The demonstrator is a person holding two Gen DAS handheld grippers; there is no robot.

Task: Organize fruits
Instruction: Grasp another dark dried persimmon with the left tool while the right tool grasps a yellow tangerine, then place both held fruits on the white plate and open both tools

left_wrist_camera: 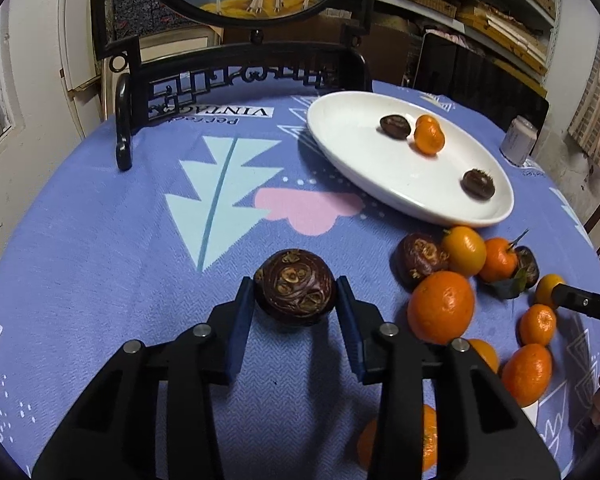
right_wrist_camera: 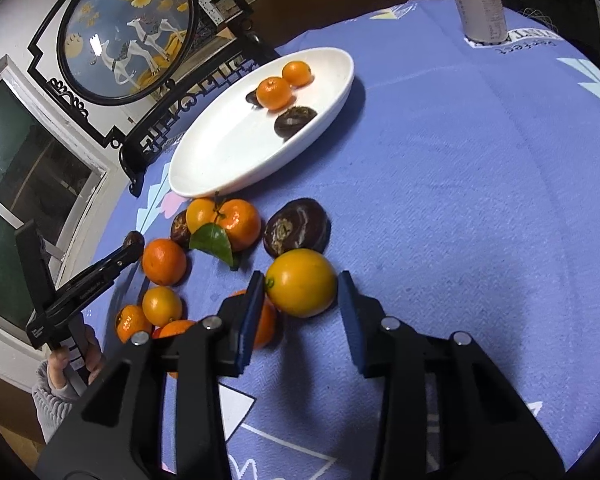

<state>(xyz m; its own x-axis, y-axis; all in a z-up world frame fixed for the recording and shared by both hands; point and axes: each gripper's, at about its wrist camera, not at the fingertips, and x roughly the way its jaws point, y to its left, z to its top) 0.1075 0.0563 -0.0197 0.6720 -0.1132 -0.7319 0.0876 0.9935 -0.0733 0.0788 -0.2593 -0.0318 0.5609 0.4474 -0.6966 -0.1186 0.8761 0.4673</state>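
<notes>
My left gripper (left_wrist_camera: 296,300) is shut on a dark purple fruit (left_wrist_camera: 295,293) and holds it above the blue tablecloth, left of the fruit pile. My right gripper (right_wrist_camera: 302,292) is around a yellow-orange citrus (right_wrist_camera: 301,283); the left pad touches it and a small gap shows at the right pad. The white oval plate (left_wrist_camera: 380,184) holds two dark fruits and a small orange (left_wrist_camera: 429,135); it also shows in the right wrist view (right_wrist_camera: 220,160). Several oranges and dark fruits lie in a pile (left_wrist_camera: 440,306) in front of the plate.
A black carved stand with a round painted screen (left_wrist_camera: 240,76) stands at the table's far edge, behind the plate. A drink can (right_wrist_camera: 480,8) stands at the far right. The table edge curves off on all sides.
</notes>
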